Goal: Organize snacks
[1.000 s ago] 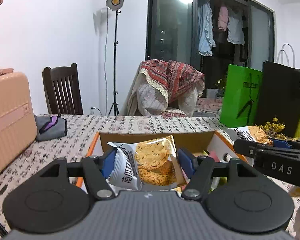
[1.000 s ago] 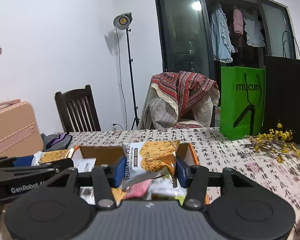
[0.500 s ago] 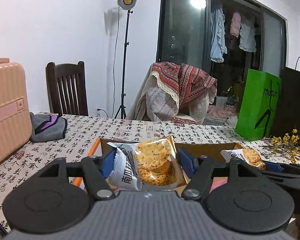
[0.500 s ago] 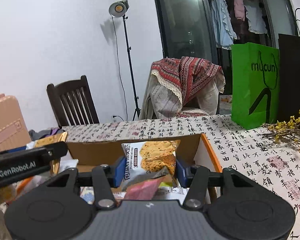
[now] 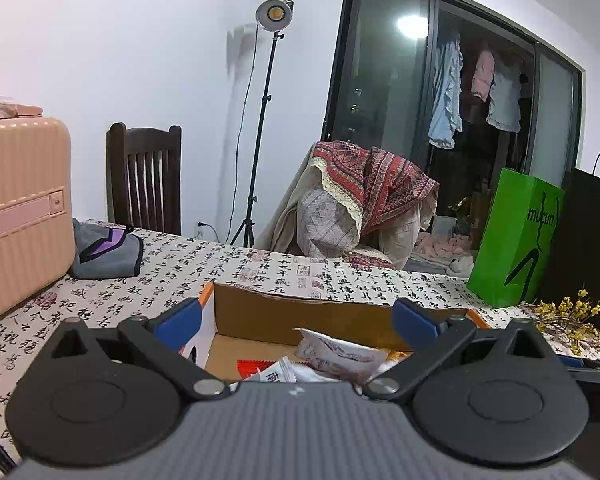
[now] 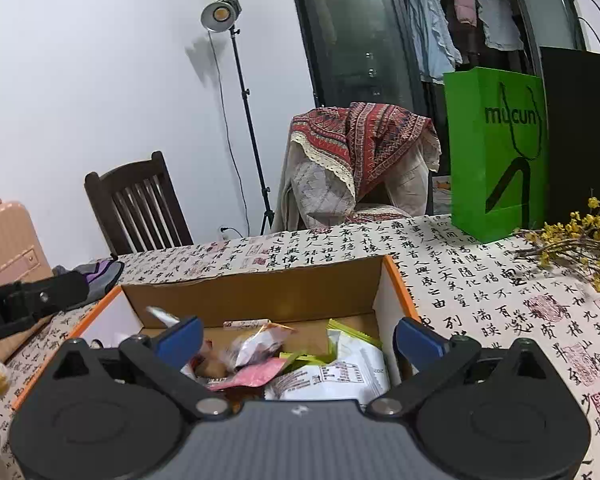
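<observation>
Room evenly lit, mildly cool; studio lamp [image 5: 275,14] on a stand faces the cameras and throws a soft shadow of itself on the white wall, and a ceiling light glares off the dark glass door [image 5: 388,80]. Strong fisheye bend on both views: door frames bow, corners vignette black. Background sharp; snack packets [image 6: 260,346] in the box slightly motion-blurred.

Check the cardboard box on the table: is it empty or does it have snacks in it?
Not empty. The open-topped cardboard box holds a loose pile of snack packets covering part of its floor, with bare cardboard still showing at the back.
</observation>
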The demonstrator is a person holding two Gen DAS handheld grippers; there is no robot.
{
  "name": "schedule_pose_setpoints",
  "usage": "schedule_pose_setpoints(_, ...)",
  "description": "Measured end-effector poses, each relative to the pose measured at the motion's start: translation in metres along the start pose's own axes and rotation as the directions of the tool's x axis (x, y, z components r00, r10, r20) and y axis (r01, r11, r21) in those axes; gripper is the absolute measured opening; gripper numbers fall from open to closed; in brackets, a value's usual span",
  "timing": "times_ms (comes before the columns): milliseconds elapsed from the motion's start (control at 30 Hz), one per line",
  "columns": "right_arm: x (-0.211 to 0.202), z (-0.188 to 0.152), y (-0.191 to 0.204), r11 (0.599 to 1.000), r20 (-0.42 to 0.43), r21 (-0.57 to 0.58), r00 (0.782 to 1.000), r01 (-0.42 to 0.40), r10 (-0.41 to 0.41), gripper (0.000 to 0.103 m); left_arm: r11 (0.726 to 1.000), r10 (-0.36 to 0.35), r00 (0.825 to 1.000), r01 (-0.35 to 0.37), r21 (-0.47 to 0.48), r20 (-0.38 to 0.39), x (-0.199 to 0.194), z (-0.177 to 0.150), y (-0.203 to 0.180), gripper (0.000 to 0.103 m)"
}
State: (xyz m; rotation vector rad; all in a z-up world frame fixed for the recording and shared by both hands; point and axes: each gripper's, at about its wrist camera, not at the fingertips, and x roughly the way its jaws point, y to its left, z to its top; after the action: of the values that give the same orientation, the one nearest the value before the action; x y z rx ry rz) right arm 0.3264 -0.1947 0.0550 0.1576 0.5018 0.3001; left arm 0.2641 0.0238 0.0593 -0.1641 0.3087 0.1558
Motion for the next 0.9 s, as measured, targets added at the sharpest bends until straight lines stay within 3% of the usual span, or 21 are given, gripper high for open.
schedule_pose_setpoints(267, -0.040, 0.015, -0.003, 0.999, 0.020, 0.032, 1.000, -0.007, 0.006, 0.103, 0.999, -0.029, 0.999, 0.028, -0.042, -0.034, -0.027, 0.014, 0.008, 0.103)
schedule_pose_setpoints(400, -0.071, 0.013, -0.001, 1.000, 0.034, 0.010, 0.999, -0.015, 0.014, 0.103, 1.000, -0.025, 0.998, 0.025, -0.013, -0.054, -0.054, 0.016, 0.011, 0.103)
schedule_pose_setpoints(633, -0.133, -0.013, 0.000, 0.998, 0.025, -0.028, 0.998, -0.063, 0.063, 0.103, 0.998, -0.053, 0.997, 0.055, 0.037, -0.054, -0.117, 0.005, 0.023, 0.103)
schedule_pose_setpoints(900, -0.193, -0.055, -0.007, 0.995, -0.012, -0.014, 0.996, -0.094, 0.094, 0.103, 0.991, -0.083, 0.994, 0.090, 0.100, -0.067, -0.185, -0.036, 0.034, 0.103)
